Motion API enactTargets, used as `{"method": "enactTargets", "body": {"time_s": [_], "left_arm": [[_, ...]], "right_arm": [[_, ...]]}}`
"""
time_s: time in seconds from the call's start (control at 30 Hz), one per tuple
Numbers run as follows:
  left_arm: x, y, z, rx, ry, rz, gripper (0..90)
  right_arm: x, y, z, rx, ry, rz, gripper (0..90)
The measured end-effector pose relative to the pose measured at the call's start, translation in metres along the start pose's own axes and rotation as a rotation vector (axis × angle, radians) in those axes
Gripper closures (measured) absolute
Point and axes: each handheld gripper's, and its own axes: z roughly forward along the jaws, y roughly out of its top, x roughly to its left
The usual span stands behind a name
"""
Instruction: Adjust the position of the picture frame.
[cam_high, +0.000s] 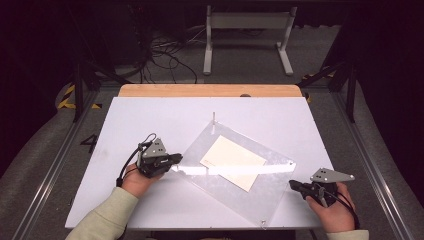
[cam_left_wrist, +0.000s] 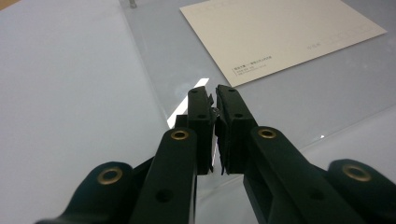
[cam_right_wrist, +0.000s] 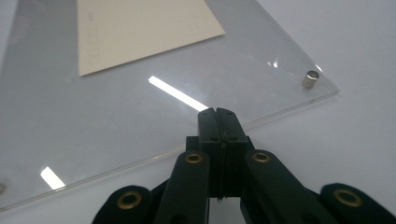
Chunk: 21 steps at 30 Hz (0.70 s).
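Clear acrylic sheet (cam_high: 235, 172) lies between both claws: left claw (cam_high: 176, 159) pinches its edge, right claw (cam_right_wrist: 217, 114) pressed together at the opposite edge, probably steadying the card (cam_high: 232, 161) on it.

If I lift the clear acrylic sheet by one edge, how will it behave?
The clear acrylic sheet looks flat and rigid, so it probably lifts without flopping. Its glossy surface seems slippery. The cream card lying loose on it would likely slide off when tilted.

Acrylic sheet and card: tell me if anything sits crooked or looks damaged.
The clear acrylic sheet lies turned at an angle to the white table, its near corner almost at the table's front edge. The cream card on it follows the same slant. No cracks or spills show.
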Motion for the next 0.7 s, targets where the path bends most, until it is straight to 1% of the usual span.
{"method": "enactTargets", "body": {"time_s": [0.03, 0.1, 0.13, 0.2, 0.23, 0.27, 0.33, 0.37, 0.4, 0.47, 0.53, 0.6, 0.67, 0.7], "left_arm": [[0.0, -0.001, 0.0, -0.004, -0.003, 0.001, 84.9], [0.001, -0.001, 0.0, -0.011, -0.008, -0.007, 84.9], [0.001, -0.001, 0.0, -0.011, -0.008, -0.007, 84.9], [0.001, -0.002, 0.0, -0.014, -0.004, 0.001, 84.9], [0.001, -0.002, 0.0, -0.017, -0.003, -0.002, 84.8], [0.0, -0.002, 0.0, -0.02, -0.003, -0.004, 84.8], [0.0, -0.003, 0.0, -0.025, -0.001, -0.003, 84.8], [0.0, -0.004, 0.0, -0.028, -0.004, -0.006, 84.8], [0.001, -0.004, 0.0, -0.03, -0.005, -0.008, 84.8], [0.001, -0.004, 0.0, -0.03, -0.004, -0.003, 84.8], [0.001, -0.004, 0.0, -0.032, -0.007, -0.004, 84.8], [0.001, -0.004, 0.0, -0.032, -0.007, -0.002, 84.8], [0.001, -0.004, 0.0, -0.031, -0.004, -0.001, 84.8], [0.0, -0.004, 0.0, -0.032, -0.003, -0.002, 84.8]], "right_arm": [[-0.001, 0.0, 0.001, -0.001, -0.009, -0.001, 90.0], [-0.004, 0.003, 0.004, -0.026, -0.051, 0.005, 90.0], [-0.004, 0.003, 0.004, -0.026, -0.051, 0.005, 90.0], [-0.01, 0.008, 0.007, -0.052, -0.121, 0.01, 88.4], [-0.013, 0.011, 0.009, -0.055, -0.134, 0.015, 86.8], [-0.016, 0.014, 0.012, -0.05, -0.143, 0.016, 85.2], [-0.022, 0.018, 0.019, -0.041, -0.154, 0.02, 84.7], [-0.025, 0.02, 0.023, -0.031, -0.157, 0.02, 84.4], [-0.028, 0.021, 0.027, -0.014, -0.174, 0.021, 82.8], [-0.032, 0.023, 0.034, 0.007, -0.19, 0.015, 78.8], [-0.034, 0.026, 0.038, 0.019, -0.205, 0.001, 78.0], [-0.036, 0.03, 0.04, 0.034, -0.211, -0.002, 78.4], [-0.037, 0.032, 0.042, 0.042, -0.206, -0.003, 82.4], [-0.038, 0.033, 0.043, 0.046, -0.202, -0.001, 82.4]]}}
